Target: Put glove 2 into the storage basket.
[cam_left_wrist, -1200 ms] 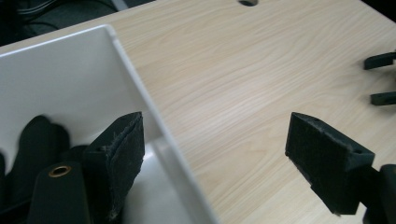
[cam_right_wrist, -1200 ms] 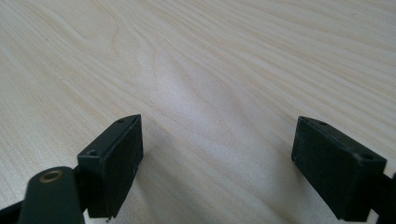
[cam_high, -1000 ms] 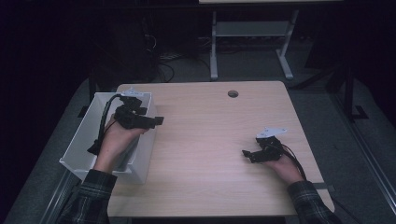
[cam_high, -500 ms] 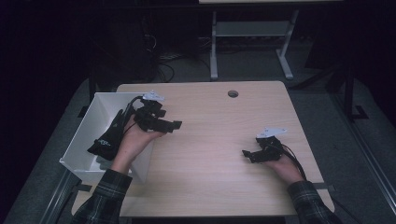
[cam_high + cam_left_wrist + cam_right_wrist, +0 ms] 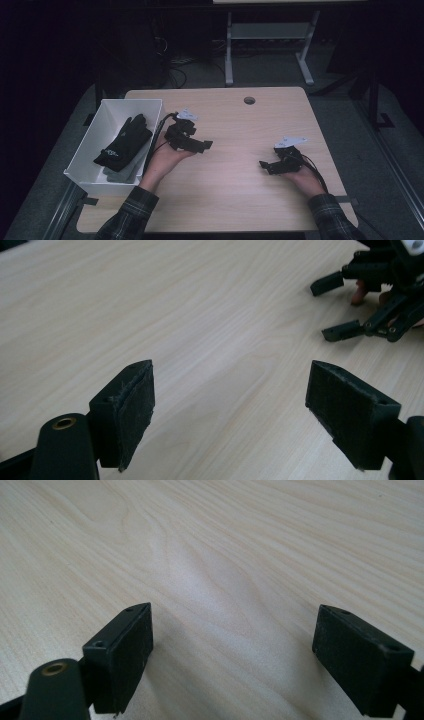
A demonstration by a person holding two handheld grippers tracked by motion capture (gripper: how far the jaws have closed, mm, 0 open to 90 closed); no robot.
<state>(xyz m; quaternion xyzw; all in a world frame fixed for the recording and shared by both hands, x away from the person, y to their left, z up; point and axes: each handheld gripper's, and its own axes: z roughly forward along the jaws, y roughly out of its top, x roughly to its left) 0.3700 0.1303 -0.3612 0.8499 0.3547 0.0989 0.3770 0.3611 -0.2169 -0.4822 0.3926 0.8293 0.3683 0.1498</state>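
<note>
A black glove [image 5: 123, 142] lies on folded grey cloth in the white bin [image 5: 97, 119] at the bench's [image 5: 240, 190] left edge, likely stowed there. The left hand-held gripper [image 5: 200, 145] hovers just right of the bin, jaws spread wide and empty. The right hand-held gripper [image 5: 265, 165] rests well apart, likewise wide open, holding nothing.

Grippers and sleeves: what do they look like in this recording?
Both the left gripper and the right gripper are black linkage frames with a grey three-cornered plate on top and a trailing black cable. Their jaws are black blocks; the left one's pads look fuzzy. The sleeves are dark plaid.
</note>
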